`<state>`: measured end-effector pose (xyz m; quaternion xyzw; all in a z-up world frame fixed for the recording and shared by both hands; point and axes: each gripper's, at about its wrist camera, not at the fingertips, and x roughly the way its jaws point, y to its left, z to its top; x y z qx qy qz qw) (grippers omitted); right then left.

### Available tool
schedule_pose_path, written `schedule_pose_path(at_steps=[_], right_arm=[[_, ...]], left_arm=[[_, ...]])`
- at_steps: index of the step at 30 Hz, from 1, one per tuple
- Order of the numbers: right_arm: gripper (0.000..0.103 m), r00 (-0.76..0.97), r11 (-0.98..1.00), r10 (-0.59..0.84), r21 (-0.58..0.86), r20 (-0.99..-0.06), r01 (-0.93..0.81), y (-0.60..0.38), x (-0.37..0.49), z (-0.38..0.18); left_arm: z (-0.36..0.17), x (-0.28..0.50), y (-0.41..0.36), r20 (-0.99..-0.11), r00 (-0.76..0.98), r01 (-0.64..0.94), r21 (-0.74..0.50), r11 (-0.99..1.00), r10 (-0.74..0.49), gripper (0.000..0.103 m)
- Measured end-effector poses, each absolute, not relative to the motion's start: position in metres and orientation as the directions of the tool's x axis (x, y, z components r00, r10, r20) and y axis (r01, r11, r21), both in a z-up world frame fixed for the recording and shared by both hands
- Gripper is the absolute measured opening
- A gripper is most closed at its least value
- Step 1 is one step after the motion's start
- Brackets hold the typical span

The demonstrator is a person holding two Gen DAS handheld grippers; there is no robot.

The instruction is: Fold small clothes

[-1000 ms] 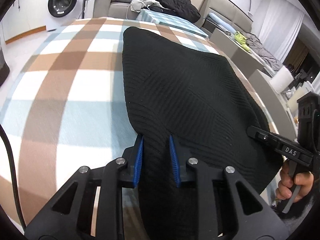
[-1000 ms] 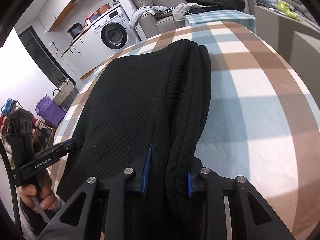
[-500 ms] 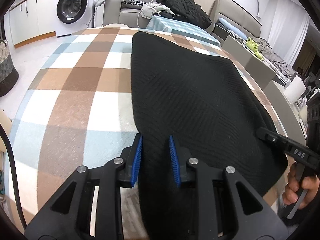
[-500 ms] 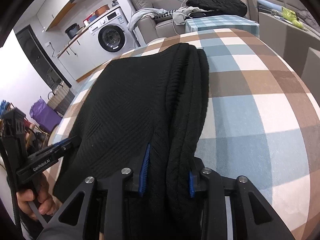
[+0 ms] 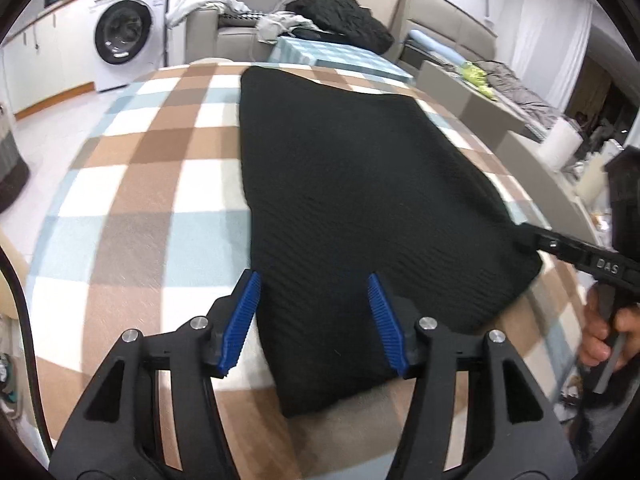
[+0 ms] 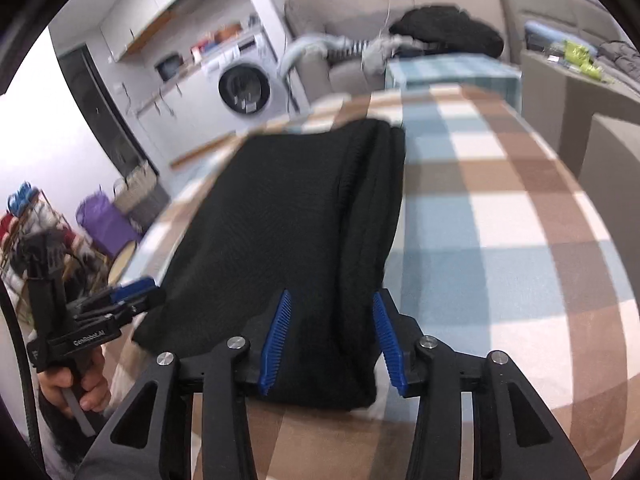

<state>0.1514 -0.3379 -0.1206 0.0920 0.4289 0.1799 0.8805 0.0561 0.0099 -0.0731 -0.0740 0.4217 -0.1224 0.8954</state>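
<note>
Black knit garment (image 5: 360, 208), folded, lies centre-frame on the checked tabletop (image 5: 152, 184). Left tool (image 5: 316, 320) and right tool (image 6: 332, 340) are opening, pads clear; withdraw straight, without dragging the near hem.

light: bright, even | blur: right view smeared | edges: fisheye-bent, dark corners

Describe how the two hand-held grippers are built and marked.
Both are matte black plastic with openwork triangular arms, silver pivot screws and ribbed blue pads. The left hand-held gripper carries white "GenRobot.AI" lettering on its side; the right hand-held gripper reads "DAS". Each has a pistol grip with a grey trigger. A black cable trails alongside.
</note>
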Motion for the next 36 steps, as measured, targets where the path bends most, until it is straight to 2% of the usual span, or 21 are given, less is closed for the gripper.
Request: schedule_pose_path(at_steps=[2,8,9,10,14,27,30,32,34,35,36], right_arm=[[0.044,0.549,0.899,0.437,0.364,-0.713,-0.242,-0.336,0.148,-0.126],[0.043,0.542,0.911,0.411,0.349,-0.733,-0.220,-0.332,0.142,-0.141],[0.041,0.541,0.911,0.411,0.348,-0.734,-0.221,-0.331,0.142,-0.142],[0.036,0.541,0.915,0.402,0.336,-0.739,-0.221,-0.328,0.143,-0.144],[0.026,0.538,0.920,0.392,0.331,-0.746,-0.212,-0.326,0.148,-0.149],[0.026,0.555,0.940,0.342,0.278,-0.758,-0.199,-0.311,0.179,-0.150],[0.030,0.565,0.944,0.329,0.257,-0.757,-0.206,-0.310,0.176,-0.147],[0.040,0.586,0.947,0.322,0.240,-0.744,-0.215,-0.311,0.170,-0.141],[0.059,0.623,0.947,0.321,0.221,-0.713,-0.235,-0.314,0.161,-0.131],[0.066,0.645,0.947,0.320,0.209,-0.694,-0.244,-0.316,0.156,-0.125],[0.081,0.664,0.947,0.319,0.198,-0.677,-0.253,-0.318,0.152,-0.119]], left_arm=[[-0.075,0.050,0.008,-0.742,0.604,0.163,-0.242,0.957,-0.291,0.054],[-0.080,0.036,0.000,-0.756,0.600,0.179,-0.192,0.965,-0.262,0.053],[-0.081,0.035,-0.003,-0.759,0.601,0.184,-0.173,0.968,-0.250,0.039],[-0.083,0.035,-0.005,-0.764,0.598,0.187,-0.159,0.969,-0.241,0.031],[-0.085,0.040,-0.005,-0.759,0.607,0.179,-0.156,0.971,-0.234,0.021],[-0.083,0.077,-0.001,-0.755,0.624,0.139,-0.145,0.980,-0.200,0.020],[-0.078,0.074,0.003,-0.740,0.639,0.133,-0.159,0.978,-0.207,0.020],[-0.071,0.070,0.006,-0.720,0.666,0.127,-0.152,0.980,-0.198,0.024],[-0.061,0.064,0.010,-0.695,0.692,0.126,-0.148,0.981,-0.194,0.043],[-0.055,0.060,0.013,-0.673,0.716,0.117,-0.146,0.982,-0.185,0.058],[-0.050,0.056,0.015,-0.653,0.735,0.113,-0.150,0.982,-0.184,0.068]])
